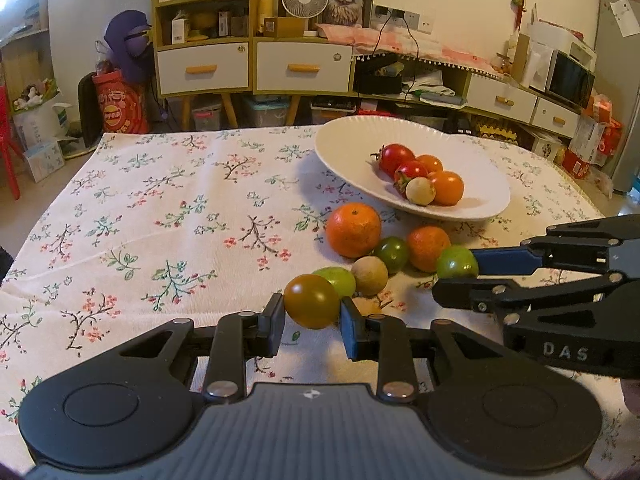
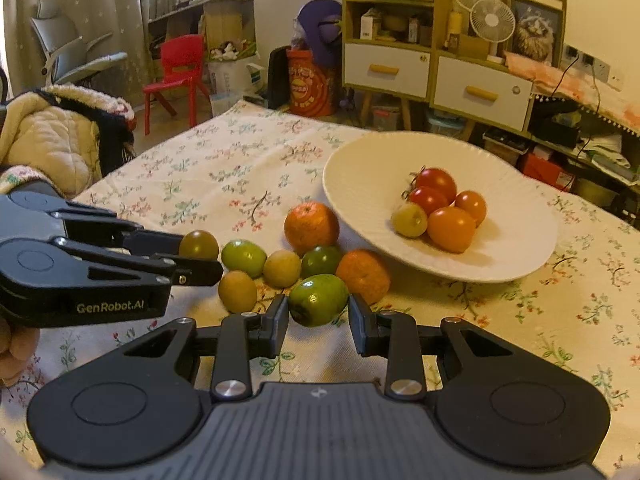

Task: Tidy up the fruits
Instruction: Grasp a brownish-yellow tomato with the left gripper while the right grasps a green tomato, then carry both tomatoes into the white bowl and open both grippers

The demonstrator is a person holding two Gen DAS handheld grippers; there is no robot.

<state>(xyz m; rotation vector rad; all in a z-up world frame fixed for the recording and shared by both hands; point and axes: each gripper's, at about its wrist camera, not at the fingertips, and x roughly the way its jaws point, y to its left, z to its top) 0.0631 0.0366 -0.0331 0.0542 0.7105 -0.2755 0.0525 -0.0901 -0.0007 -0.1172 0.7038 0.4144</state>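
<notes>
My left gripper [image 1: 312, 312] is shut on an olive-brown tomato [image 1: 311, 301], held just above the floral cloth. My right gripper [image 2: 318, 310] is shut on a green fruit [image 2: 318, 300]; in the left wrist view it comes in from the right [image 1: 456, 276]. Between them lies a cluster: a big orange [image 1: 353, 230], a smaller orange [image 1: 428, 248], a dark green tomato [image 1: 392, 254], a tan fruit [image 1: 369, 275] and a light green fruit [image 1: 338, 280]. Behind stands a white plate [image 1: 340, 136] with red and orange tomatoes and a pale fruit.
The floral tablecloth [image 1: 160, 208] covers the table to its far edge. Shelves and drawers [image 1: 248, 64] stand beyond it. In the right wrist view, a cream coat [image 2: 52, 136] lies at the left and a red chair [image 2: 180, 64] stands behind.
</notes>
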